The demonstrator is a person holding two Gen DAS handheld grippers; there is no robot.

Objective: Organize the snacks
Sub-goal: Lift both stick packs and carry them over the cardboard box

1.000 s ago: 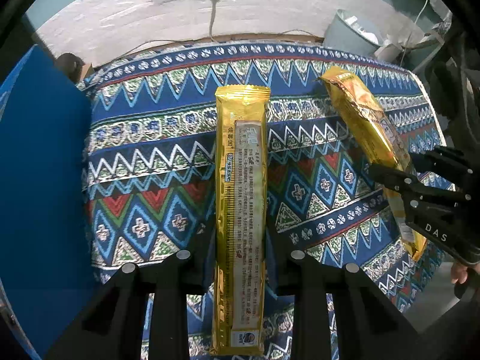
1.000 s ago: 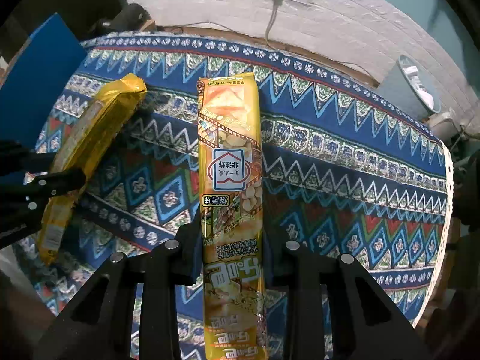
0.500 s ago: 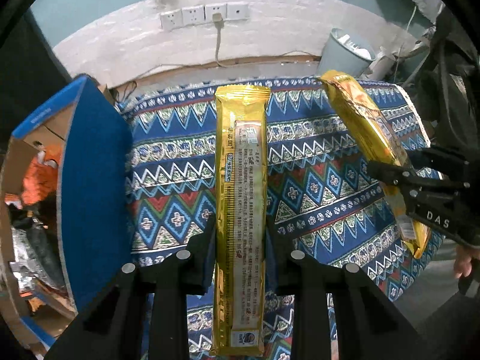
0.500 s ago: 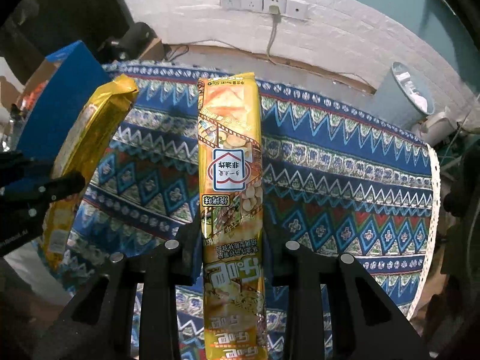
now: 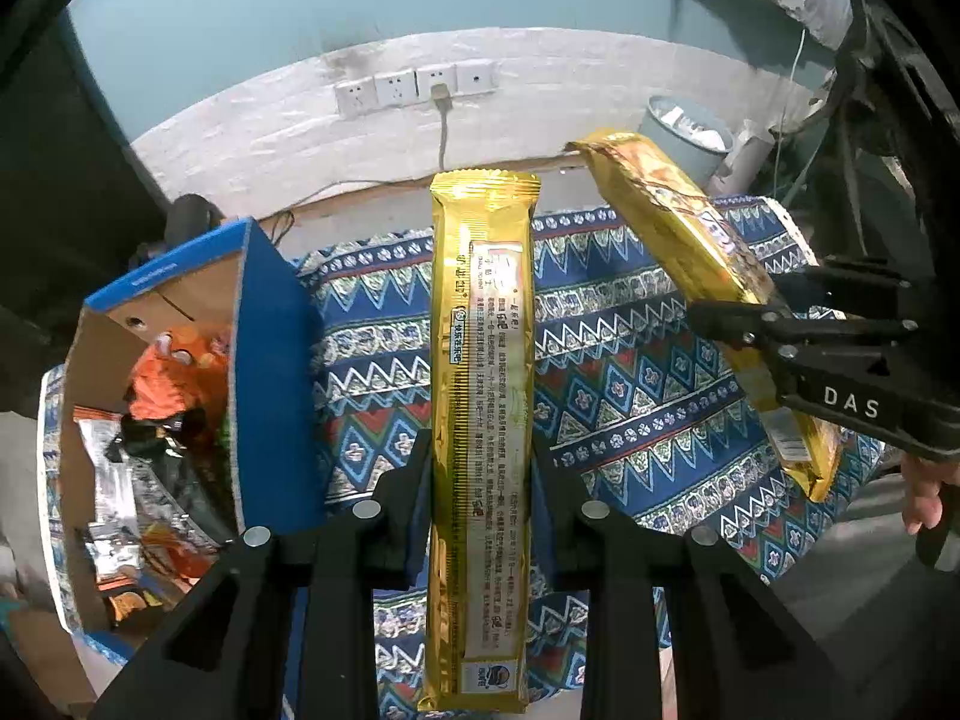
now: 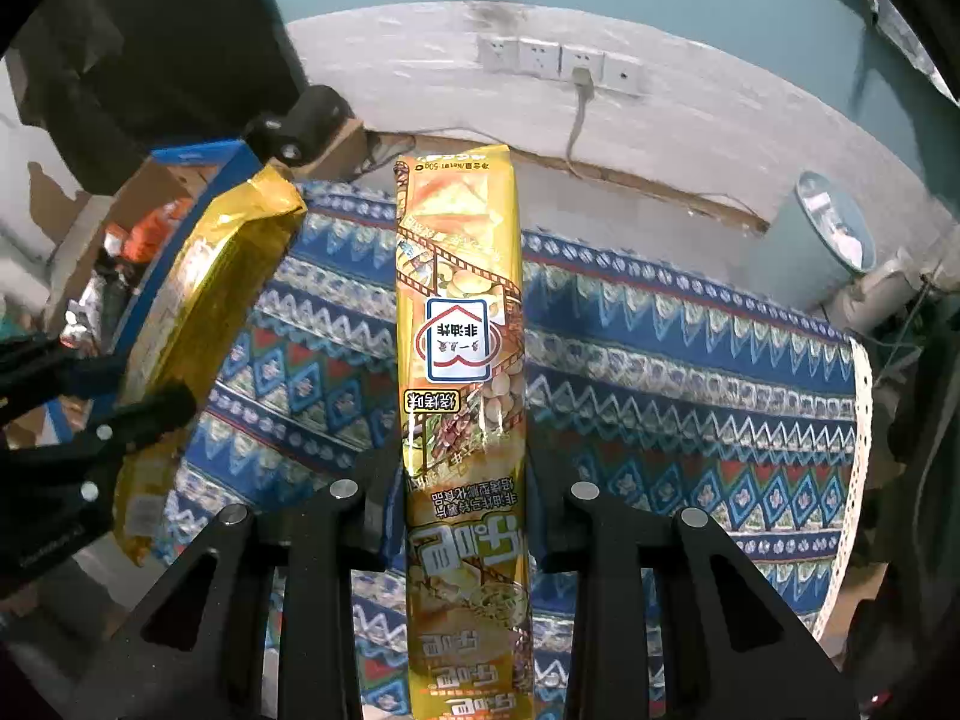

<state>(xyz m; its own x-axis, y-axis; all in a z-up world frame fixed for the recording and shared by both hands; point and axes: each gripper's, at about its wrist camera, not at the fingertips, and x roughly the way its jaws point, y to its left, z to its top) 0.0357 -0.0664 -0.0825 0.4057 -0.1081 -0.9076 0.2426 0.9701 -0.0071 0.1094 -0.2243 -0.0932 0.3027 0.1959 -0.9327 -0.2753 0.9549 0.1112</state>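
Left wrist view: left gripper (image 5: 480, 468) clamped on one gold snack pack (image 5: 482, 420), frame centre; second pack (image 5: 708, 300) at right; one blue carton (image 5: 180, 420) at left.

Right wrist view: right gripper (image 6: 462, 480) clamped on printed snack pack (image 6: 462, 396), centre, above patterned cloth (image 6: 690, 372).

Left tongs (image 5: 480, 468) clamping gold snack pack (image 5: 483, 396) — open snack box (image 5: 180, 420) beside
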